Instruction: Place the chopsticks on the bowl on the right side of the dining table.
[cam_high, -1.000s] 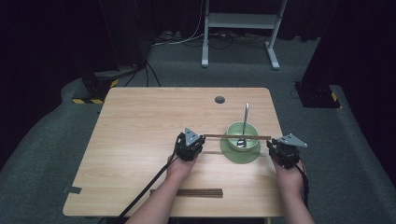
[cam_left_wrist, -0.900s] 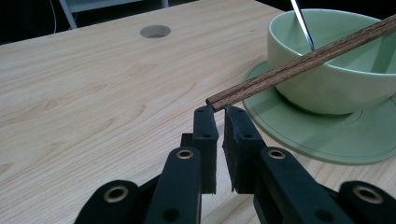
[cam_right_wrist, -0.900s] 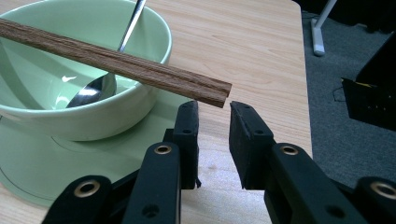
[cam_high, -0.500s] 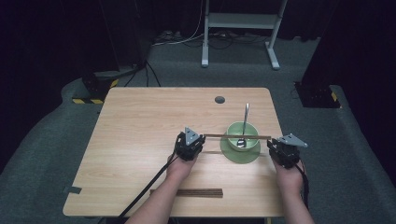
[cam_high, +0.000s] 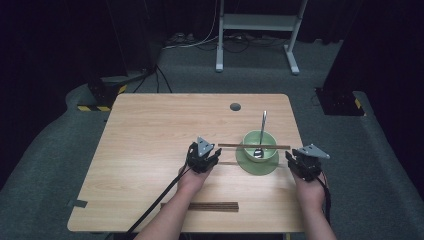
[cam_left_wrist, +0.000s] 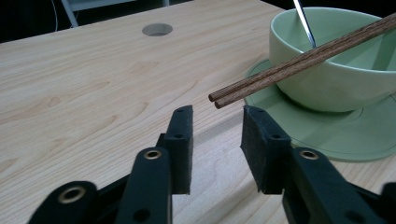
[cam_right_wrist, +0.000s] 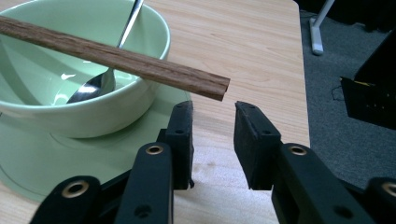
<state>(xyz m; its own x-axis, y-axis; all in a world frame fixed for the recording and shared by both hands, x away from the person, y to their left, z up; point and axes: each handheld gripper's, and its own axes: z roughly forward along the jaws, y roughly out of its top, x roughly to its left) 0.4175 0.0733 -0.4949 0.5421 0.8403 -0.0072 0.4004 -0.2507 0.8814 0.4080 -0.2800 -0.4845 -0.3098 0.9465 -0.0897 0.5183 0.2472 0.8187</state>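
Chopsticks (cam_high: 255, 146) lie flat across the rim of the green bowl (cam_high: 260, 141), both ends poking out past it. The left gripper (cam_high: 202, 159) sits just off the bowl's left side, its jaws freshly parted and clear of the wooden tips, nothing between them. The right gripper (cam_high: 305, 164) waits just right of the bowl, jaws also just eased apart, released, the stick end hanging free just beyond them. A spoon (cam_high: 261, 135) rests inside the bowl, which stands on a green saucer (cam_high: 258, 165). Another chopstick pair (cam_high: 200, 206) lies nearer the person than the bowl
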